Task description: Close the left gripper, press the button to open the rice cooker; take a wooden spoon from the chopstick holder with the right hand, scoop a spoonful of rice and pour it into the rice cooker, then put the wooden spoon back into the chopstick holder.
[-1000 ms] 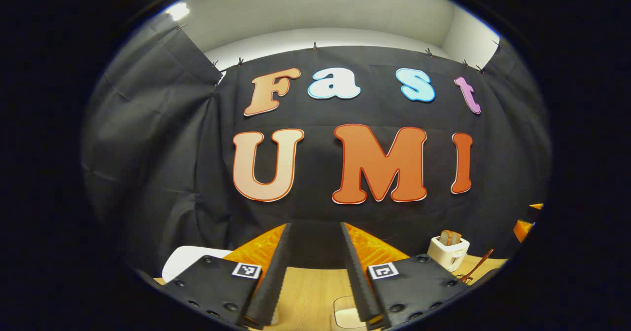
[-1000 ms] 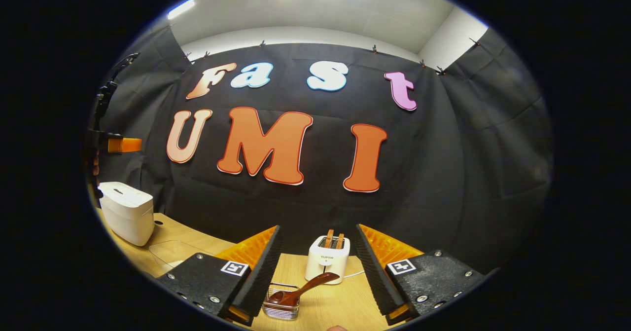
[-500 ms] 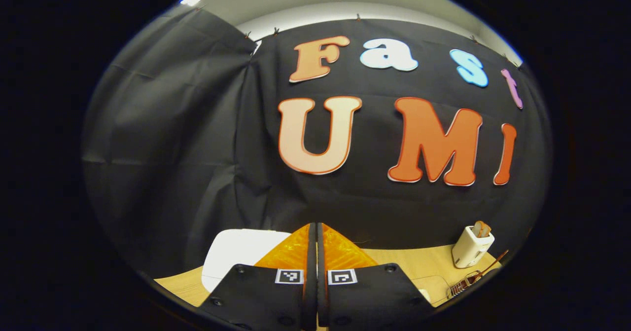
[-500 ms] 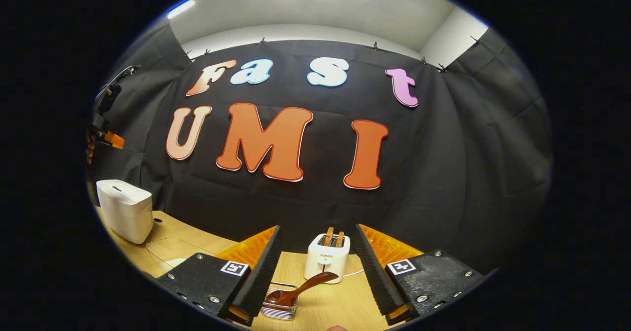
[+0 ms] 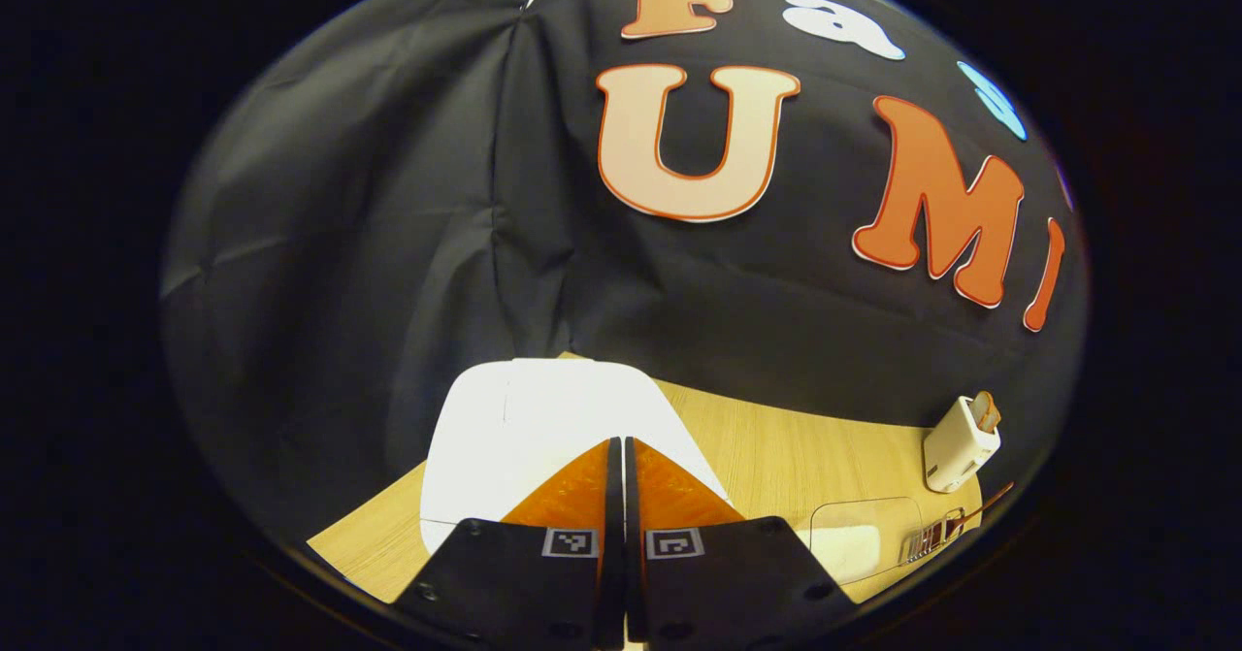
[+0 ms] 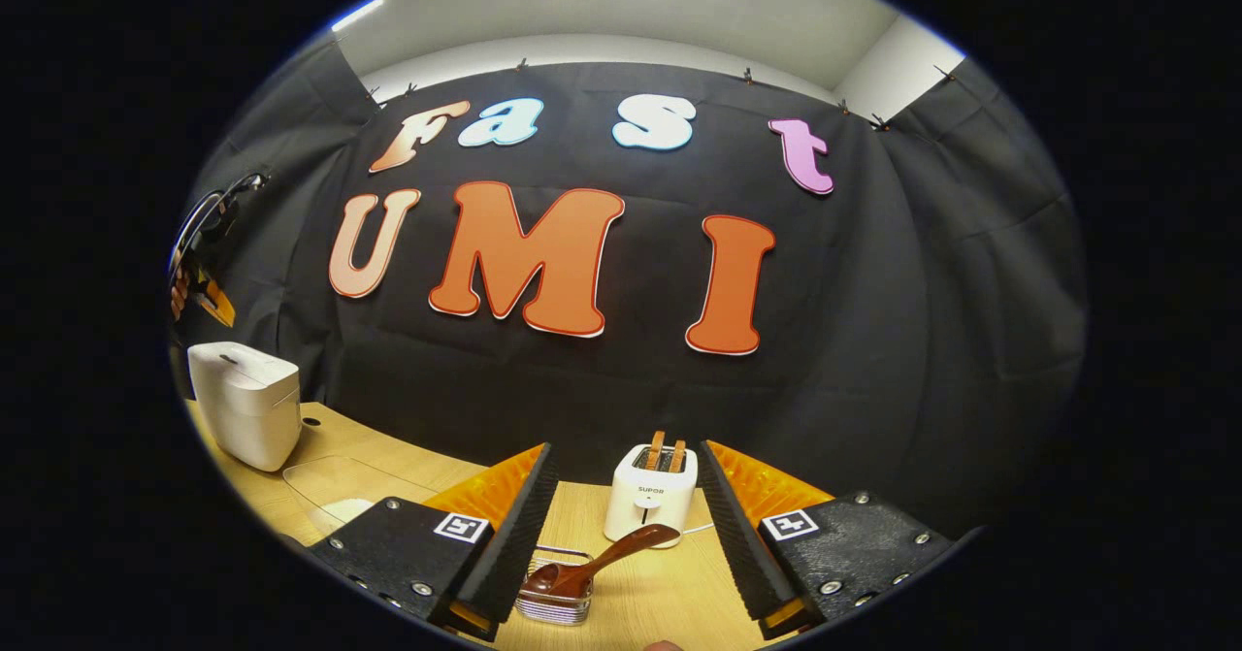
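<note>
Though small, toaster (image 6: pixel 648 520) label (image 6: pixel 649 489) behind spoon (image 6: pixel 597 564)

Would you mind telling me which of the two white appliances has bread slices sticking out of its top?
The toaster, behind the wooden spoon; the rice cooker has a flat closed lid.

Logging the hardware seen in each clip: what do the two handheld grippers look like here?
Both match: the left gripper and the right gripper each have two dark textured plates fixed with round screws, and each plate carries a small square black-and-white marker. Ridged wedge-shaped panels rise behind the jaws, whose inner faces look serrated on the right gripper. A dark cable loops above the left gripper in the right gripper view.
</note>
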Motion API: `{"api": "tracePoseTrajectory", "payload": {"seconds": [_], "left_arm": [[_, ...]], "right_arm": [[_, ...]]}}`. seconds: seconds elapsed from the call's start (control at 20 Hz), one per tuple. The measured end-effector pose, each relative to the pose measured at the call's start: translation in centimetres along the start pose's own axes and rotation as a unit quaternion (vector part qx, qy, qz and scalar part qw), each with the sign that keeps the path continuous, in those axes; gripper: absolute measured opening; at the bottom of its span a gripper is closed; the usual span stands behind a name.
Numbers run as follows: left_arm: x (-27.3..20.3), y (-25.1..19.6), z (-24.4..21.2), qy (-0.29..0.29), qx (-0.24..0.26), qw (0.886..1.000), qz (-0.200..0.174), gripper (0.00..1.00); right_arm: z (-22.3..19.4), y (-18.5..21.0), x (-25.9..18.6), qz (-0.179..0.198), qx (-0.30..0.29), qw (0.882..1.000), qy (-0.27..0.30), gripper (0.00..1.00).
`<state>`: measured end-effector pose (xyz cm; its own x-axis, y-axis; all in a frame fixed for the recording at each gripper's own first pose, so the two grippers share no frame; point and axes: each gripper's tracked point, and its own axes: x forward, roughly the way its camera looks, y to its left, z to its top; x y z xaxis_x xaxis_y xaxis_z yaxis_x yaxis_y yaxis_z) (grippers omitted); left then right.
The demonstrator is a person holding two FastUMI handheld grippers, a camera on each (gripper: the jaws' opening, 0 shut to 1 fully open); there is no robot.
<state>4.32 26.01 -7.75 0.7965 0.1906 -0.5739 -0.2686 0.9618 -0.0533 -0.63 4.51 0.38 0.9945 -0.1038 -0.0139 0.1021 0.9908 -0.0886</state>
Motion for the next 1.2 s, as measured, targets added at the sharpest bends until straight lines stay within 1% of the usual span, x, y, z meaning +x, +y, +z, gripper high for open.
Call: {"api": "tracePoseTrajectory", "payload": {"seconds": [0.1,0.2,0.3,0.35,0.4,0.45,0.5,0.6,0.7,0.75,0.8,0.85,1.0,1.1,1.2], "left_arm": [[1.2,0.5,-1.4,0.025,-0.005,1.0,0.005,0.04],[2.3,0.3,-2.7,0.045,-0.018,0.999,-0.002,0.04],[3.2,0.5,-5.2,0.079,-0.036,0.996,-0.006,0.04],[2.9,0.7,-5.7,0.095,-0.043,0.995,-0.003,0.04],[3.0,0.8,-4.9,0.073,-0.049,0.996,-0.008,0.03],[3.3,0.9,-4.9,0.082,-0.051,0.995,-0.01,0.02],[3.3,1.0,-5.1,0.079,-0.051,0.996,-0.011,0.04],[3.0,0.9,-5.1,0.074,-0.046,0.996,-0.013,0.04],[2.7,0.8,-4.0,0.051,-0.047,0.997,-0.016,0.05],[2.4,0.6,-2.9,0.036,-0.049,0.998,-0.017,0.02],[2.2,0.6,-1.8,0.015,-0.049,0.999,-0.017,0.02],[2.1,0.6,-0.8,-0.009,-0.048,0.999,-0.016,0.05],[1.0,0.1,1.8,-0.062,-0.059,0.996,-0.014,0.03],[0.5,-0.7,2.9,-0.091,-0.048,0.994,-0.024,0.05],[-0.7,-1.8,3.6,-0.102,-0.033,0.994,-0.032,0.05]], "right_arm": [[-0.4,0.1,0.1,0.002,0.0,1.0,0.005,0.87],[-0.9,0.1,0.3,0.003,0.001,1.0,0.01,0.87],[-1.4,0.3,0.3,0.007,0.006,1.0,0.018,0.87],[-1.6,0.3,0.3,0.007,0.006,1.0,0.019,0.87],[-1.7,0.1,0.4,0.005,0.005,1.0,0.021,0.87],[-1.9,0.0,0.3,0.004,0.005,1.0,0.022,0.87],[-2.1,-0.1,0.4,0.002,0.006,1.0,0.025,0.87],[-2.6,-0.1,0.4,0.002,0.01,0.999,0.031,0.87],[-3.2,-0.1,0.6,0.002,0.013,0.999,0.04,0.87],[-3.6,-0.2,0.5,0.002,0.013,0.999,0.046,0.87],[-3.8,-0.1,0.5,0.001,0.012,0.999,0.05,0.87],[-4.0,-0.2,0.5,0.0,0.01,0.999,0.053,0.87],[-4.6,0.4,0.6,0.006,0.021,0.998,0.062,0.87],[-5.3,0.4,0.7,0.007,0.024,0.997,0.07,0.87],[-6.1,0.2,1.0,0.003,0.028,0.996,0.079,0.87]]}}
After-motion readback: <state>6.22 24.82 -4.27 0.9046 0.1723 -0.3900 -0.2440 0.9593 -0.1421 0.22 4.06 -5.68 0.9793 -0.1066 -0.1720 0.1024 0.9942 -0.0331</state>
